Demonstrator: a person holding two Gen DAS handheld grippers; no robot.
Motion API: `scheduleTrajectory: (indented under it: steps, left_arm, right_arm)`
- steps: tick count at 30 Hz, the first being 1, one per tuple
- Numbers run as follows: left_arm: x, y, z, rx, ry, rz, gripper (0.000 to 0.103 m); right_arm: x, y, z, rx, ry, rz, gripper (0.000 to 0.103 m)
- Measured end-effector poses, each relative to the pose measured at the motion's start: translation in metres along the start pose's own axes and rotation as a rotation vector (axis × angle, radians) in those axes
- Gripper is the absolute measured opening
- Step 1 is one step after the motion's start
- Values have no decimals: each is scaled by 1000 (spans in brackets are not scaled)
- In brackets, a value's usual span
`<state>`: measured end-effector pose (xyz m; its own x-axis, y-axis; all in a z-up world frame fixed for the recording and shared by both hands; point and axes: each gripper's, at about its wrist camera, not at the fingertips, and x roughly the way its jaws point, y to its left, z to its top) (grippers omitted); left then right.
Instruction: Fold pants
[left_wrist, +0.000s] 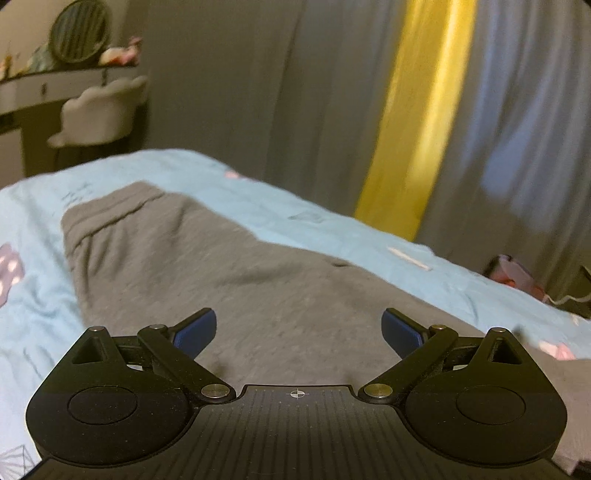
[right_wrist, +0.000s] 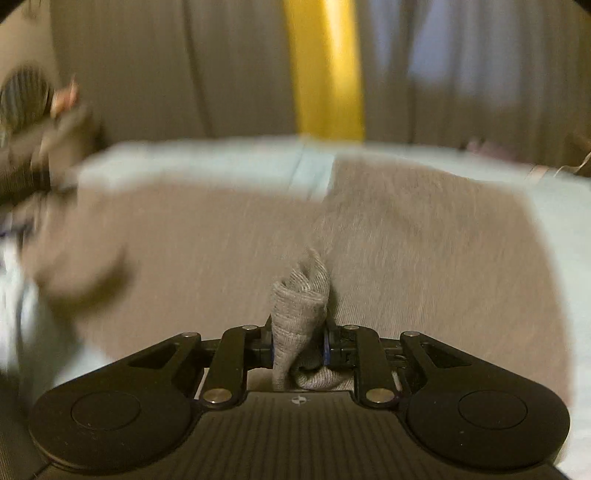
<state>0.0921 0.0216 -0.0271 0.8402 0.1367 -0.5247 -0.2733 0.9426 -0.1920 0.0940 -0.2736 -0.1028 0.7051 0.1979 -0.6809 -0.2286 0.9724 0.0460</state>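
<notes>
Grey pants (left_wrist: 207, 266) lie spread on a light blue bed sheet (left_wrist: 303, 218), the waistband toward the far left in the left wrist view. My left gripper (left_wrist: 299, 328) hovers just above the grey cloth, open, with nothing between its blue pads (left_wrist: 195, 332). In the blurred right wrist view the grey pants (right_wrist: 406, 236) fill the middle of the bed. My right gripper (right_wrist: 299, 347) is shut on a bunched fold of the pants (right_wrist: 301, 295), which sticks up between its fingers. The left gripper shows as a dark blur at the left edge there.
Grey curtains with a yellow stripe (left_wrist: 413, 122) hang behind the bed. A white chair (left_wrist: 99, 110) and a dressing table with a round mirror (left_wrist: 79, 31) stand at the far left. Dark items and a cable (left_wrist: 517, 277) sit beyond the bed's right side.
</notes>
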Motion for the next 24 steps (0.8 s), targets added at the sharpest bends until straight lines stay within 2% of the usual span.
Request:
scheduleTrajectory:
  steps: [2, 4, 6, 7, 9, 11, 13, 15, 16, 17, 18, 19, 22, 24]
  left_arm:
    - [0, -5, -1, 29, -1, -26, 100]
    - [3, -9, -2, 47, 10, -46, 100]
    - [7, -13, -4, 67, 29, -62, 100]
    - [8, -16, -5, 84, 40, -69, 100]
    - [9, -18, -7, 106, 51, -76, 100]
    - [8, -20, -8, 115, 59, -92, 100]
    - [7, -20, -9, 116, 67, -120, 100]
    - [9, -22, -11, 123, 87, -144, 100]
    - [10, -25, -12, 130, 100, -151, 100]
    - [12, -28, -13, 142, 116, -158, 100]
    - [13, -31, -14, 155, 129, -164, 100]
    - [13, -35, -16, 174, 149, -181, 100]
    - [11, -46, -18, 224, 190, -247, 100]
    - [9, -57, -18, 252, 213, -295, 100]
  right_arm:
    - [-9, -8, 3, 28, -25, 6, 20]
    - [-19, -21, 5, 111, -56, 25, 21]
    - [-23, -20, 1, 173, -44, 47, 28]
    - [-23, -17, -3, 193, -6, 68, 37]
    - [-19, -20, -8, 253, 93, 181, 53]
    - [-32, -27, -8, 322, 33, 228, 63]
    - [-51, -45, -6, 409, -56, 186, 90]
    - [-61, -69, -8, 512, -92, 127, 99]
    - [-59, -84, -12, 569, -61, 77, 99]
    - [-52, -98, -18, 617, 17, 14, 99]
    - [-43, -109, -28, 639, 95, -7, 99]
    - [-37, -118, -38, 668, 127, 25, 99]
    - [-60, -133, -45, 803, -20, 70, 99]
    - [-69, -138, -46, 823, -62, 16, 99]
